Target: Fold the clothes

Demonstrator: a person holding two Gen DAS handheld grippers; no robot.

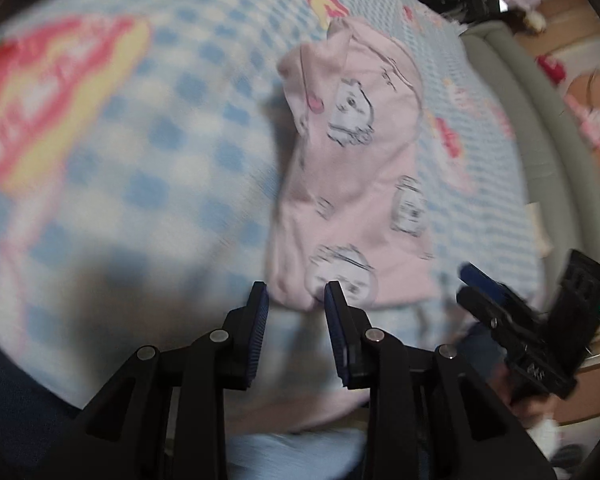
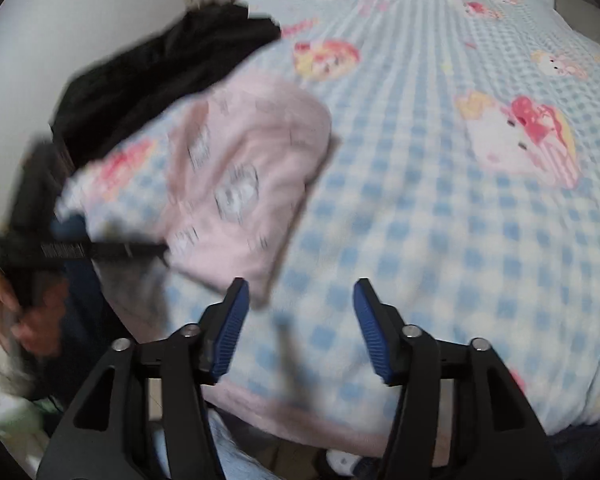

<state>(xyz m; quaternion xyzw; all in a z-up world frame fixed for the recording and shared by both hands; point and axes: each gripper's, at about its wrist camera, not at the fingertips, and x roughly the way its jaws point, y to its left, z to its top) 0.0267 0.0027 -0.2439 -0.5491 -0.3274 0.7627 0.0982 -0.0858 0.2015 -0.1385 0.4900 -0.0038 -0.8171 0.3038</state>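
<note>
Pink garment [image 1: 352, 184]: soft matt cloth. Checked blanket [image 2: 420, 208]: fuzzy fleece-like. Left gripper [image 1: 296, 292]: matt black plastic, ribbed blue pads [image 1: 260, 320], shiny metal pins.

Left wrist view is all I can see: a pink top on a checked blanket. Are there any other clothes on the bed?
Observer: Yes. The right wrist view shows a black garment lying beyond the pink top, at the bed's edge.
Operator: Is the other gripper holding anything?
Observer: No. The right gripper is open, with only the checked blanket showing between its fingers.
</note>
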